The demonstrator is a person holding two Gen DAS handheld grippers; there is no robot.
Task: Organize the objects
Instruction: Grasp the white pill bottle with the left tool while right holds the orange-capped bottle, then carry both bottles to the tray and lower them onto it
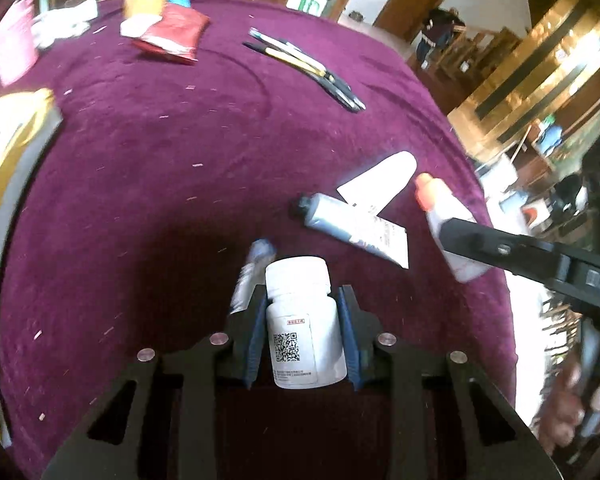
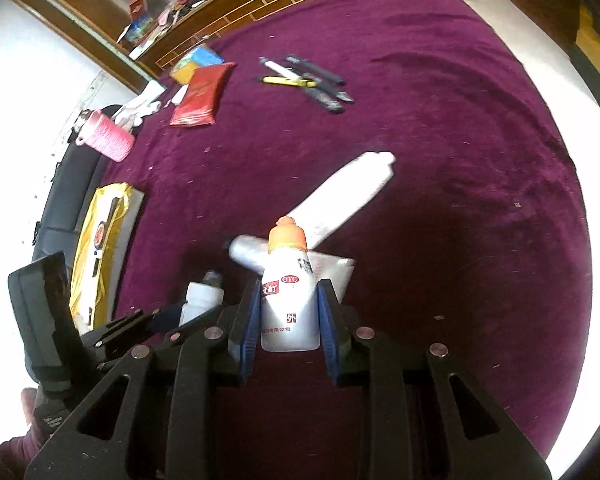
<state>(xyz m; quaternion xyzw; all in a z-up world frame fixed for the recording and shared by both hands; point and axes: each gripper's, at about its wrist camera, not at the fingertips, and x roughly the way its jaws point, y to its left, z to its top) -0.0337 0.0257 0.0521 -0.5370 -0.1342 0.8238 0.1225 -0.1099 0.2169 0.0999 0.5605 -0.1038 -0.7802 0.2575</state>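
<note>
Purple velvet covers the round table (image 1: 148, 184), and both your grippers are loaded above its near edge: your left gripper (image 1: 303, 322) is clamped on a white pill bottle (image 1: 305, 328) and your right gripper (image 2: 289, 312) on an orange-capped bottle (image 2: 287, 292). Two tubes (image 1: 360, 216) lie crossed just ahead. Set either bottle down there and you risk knocking the tubes or tipping it on the soft nap; both bottles are smooth, so a slack grip could let one slide.
</note>
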